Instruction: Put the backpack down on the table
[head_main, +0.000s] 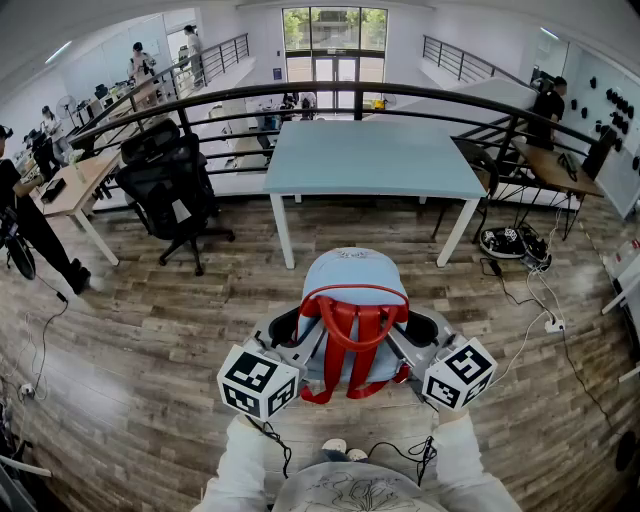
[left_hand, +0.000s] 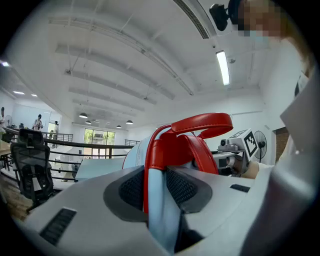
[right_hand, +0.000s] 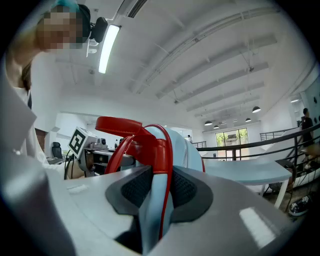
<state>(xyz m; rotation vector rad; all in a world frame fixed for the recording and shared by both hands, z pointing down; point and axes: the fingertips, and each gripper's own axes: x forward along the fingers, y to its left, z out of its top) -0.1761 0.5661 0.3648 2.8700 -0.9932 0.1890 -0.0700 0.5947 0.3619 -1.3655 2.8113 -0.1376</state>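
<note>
1. Backpack (head_main: 352, 300): light blue with red straps (head_main: 352, 345) and a red top handle. It is held up between the two grippers, above the wooden floor (head_main: 150, 340) and not yet over the table.
2. Left gripper (left_hand: 157, 197): jaws pinched on the backpack's blue side panel along its red edging. The fabric sits between the ribbed pads.
3. Right gripper (right_hand: 156, 197): jaws likewise clamped on the blue-and-red edge of the opposite side, so the load is shared by both grippers.
4. Table (head_main: 370, 160): pale blue top, white legs. It stands ahead of both grippers, beyond the backpack, and its top appears bare.
5. Step in hand, as judged: the carry toward the table, with the set-down not begun.
6. Next move, as judged: take both grippers forward together and bring the bag's base over the near edge. Lower until it rests, and only then spread the jaws.
7. Office chair (head_main: 170, 185): black, ahead and well off to the left gripper's outer side, and apparently clear of the path.
8. Railing (head_main: 400, 95): dark, behind the table.
9. Cables (head_main: 525, 290): on the floor off the right gripper's outer side.
10. Likely obstruction: the table's near edge only, should the bag hang too low.
</note>
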